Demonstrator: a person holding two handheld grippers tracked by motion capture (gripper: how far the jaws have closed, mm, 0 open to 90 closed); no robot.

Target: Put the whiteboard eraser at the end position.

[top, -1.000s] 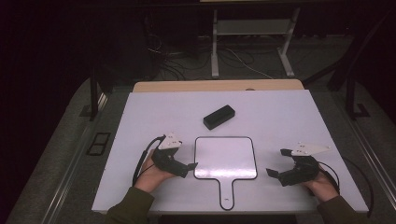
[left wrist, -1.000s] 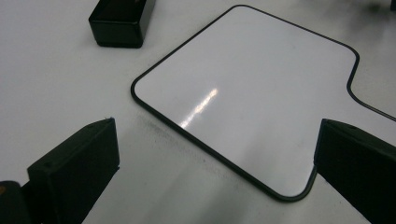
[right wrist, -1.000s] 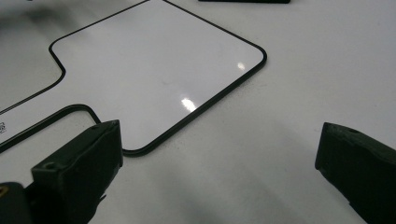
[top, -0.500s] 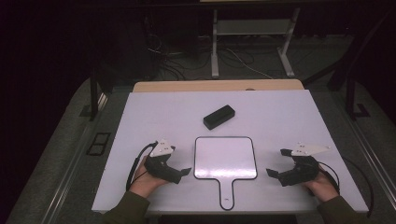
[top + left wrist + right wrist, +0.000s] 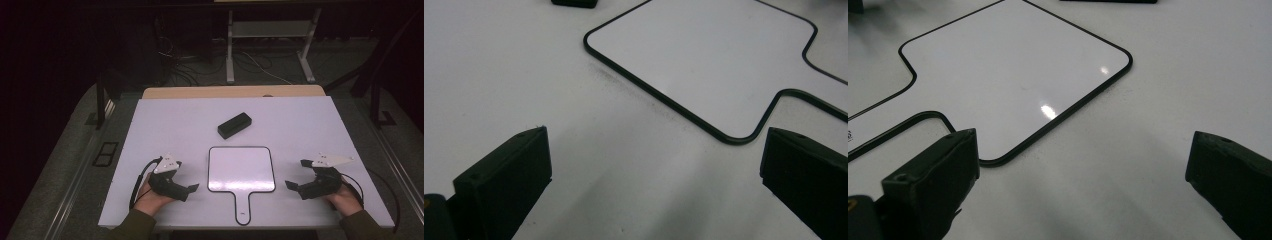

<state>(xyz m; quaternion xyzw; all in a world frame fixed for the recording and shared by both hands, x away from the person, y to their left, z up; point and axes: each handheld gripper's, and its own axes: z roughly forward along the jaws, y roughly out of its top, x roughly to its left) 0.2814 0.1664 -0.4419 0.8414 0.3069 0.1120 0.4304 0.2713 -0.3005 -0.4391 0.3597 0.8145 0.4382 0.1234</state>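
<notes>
A white paddle-shaped board (image 5: 241,169) with a black rim lies flat at the middle of the table, its handle toward the near edge. A black block (image 5: 234,125) rests just beyond it. My left gripper (image 5: 186,176) sits left of the board, open and holding nothing, jaws pointing at the board's lower left corner (image 5: 734,137). My right gripper (image 5: 296,174) sits right of the board, open with nothing in it, facing the lower right corner (image 5: 993,160). In the left gripper view the gripper (image 5: 654,185) stands over bare table. The right gripper (image 5: 1083,185) is likewise over bare table.
The white tabletop (image 5: 150,130) has a wooden strip (image 5: 230,92) along its far edge. Beyond it stand a metal frame's legs (image 5: 230,50) and loose cables on the floor. The black block's edge shows at the top of each gripper view (image 5: 574,2) (image 5: 1108,1).
My left gripper has drawn back from the board's left edge toward the near edge of the table. The right gripper, board and block have not moved.
</notes>
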